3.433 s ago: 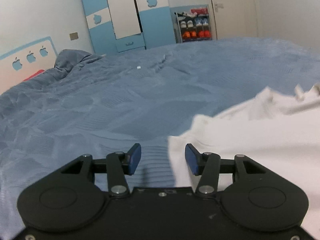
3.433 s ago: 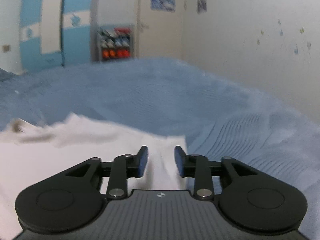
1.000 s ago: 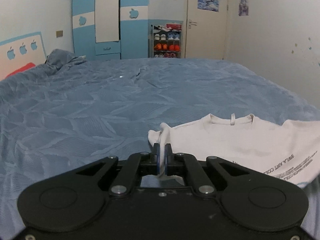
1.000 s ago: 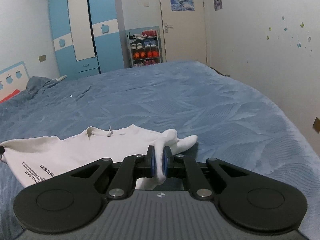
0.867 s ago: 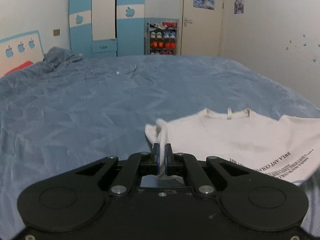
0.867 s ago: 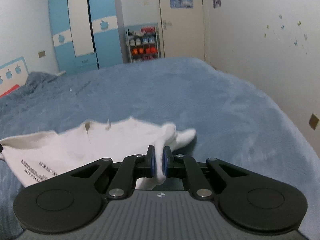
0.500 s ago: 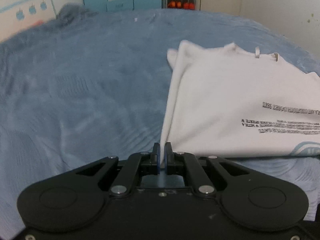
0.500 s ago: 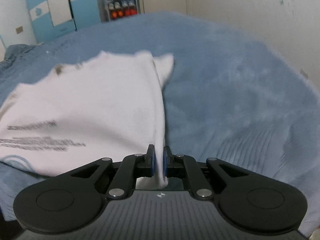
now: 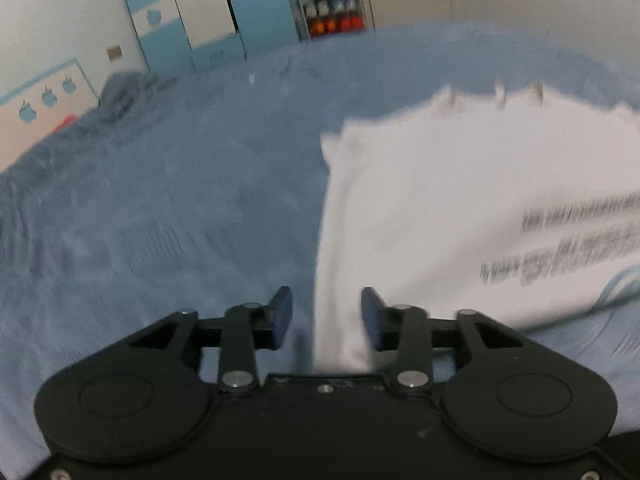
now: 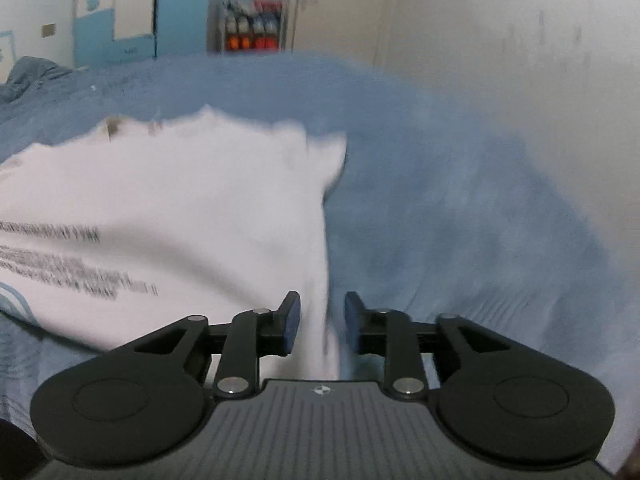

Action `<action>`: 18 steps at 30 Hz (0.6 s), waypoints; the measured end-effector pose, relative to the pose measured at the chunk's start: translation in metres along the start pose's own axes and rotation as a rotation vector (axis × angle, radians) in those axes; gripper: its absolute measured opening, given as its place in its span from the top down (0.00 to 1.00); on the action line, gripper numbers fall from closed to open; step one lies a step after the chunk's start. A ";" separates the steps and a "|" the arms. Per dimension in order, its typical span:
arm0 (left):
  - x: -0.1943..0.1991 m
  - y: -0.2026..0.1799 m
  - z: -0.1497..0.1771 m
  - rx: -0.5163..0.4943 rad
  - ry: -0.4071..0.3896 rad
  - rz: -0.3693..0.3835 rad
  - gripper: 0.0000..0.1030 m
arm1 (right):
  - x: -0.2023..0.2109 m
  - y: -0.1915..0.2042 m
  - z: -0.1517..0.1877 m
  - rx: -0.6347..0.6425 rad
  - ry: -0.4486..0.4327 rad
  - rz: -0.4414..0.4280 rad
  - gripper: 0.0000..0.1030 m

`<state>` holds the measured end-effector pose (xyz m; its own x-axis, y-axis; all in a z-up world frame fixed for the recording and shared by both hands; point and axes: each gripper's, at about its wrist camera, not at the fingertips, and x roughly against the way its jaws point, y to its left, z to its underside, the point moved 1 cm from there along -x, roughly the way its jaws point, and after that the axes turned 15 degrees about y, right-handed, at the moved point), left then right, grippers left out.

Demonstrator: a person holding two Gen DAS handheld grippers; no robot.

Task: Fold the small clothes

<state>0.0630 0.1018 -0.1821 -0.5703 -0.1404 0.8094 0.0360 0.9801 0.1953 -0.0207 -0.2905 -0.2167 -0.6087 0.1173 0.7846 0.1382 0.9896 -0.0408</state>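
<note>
The white T-shirt [image 9: 440, 200] was seen spread flat on the blue bedspread [image 9: 180, 200], its near corners lying loose between the parted jaws of the left gripper [image 9: 326, 314] and right gripper [image 10: 318, 316], extending towards twelve o'clock.

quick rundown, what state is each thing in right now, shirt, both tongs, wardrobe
white shirt: spread flat on the blue bedspread, printed side up, collar at the far end
left tongs: open, shirt's edge lying between the fingers
right tongs: open, shirt's other edge between the fingers
wardrobe: doors closed
</note>
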 end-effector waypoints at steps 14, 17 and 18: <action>0.040 -0.048 -0.041 -0.085 -0.137 0.212 0.50 | 0.044 0.057 -0.057 0.111 -0.145 -0.197 0.64; 0.002 -0.057 -0.040 -0.082 -0.073 0.202 0.50 | 0.007 0.071 -0.050 0.108 -0.101 -0.163 0.64; -0.011 -0.056 -0.039 -0.064 -0.052 0.198 0.50 | -0.007 0.069 -0.044 0.088 -0.075 -0.157 0.64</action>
<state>0.0995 0.0426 -0.1808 -0.5882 0.0633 0.8062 0.2025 0.9767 0.0711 0.0274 -0.2270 -0.1981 -0.6744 -0.0360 0.7375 -0.0298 0.9993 0.0215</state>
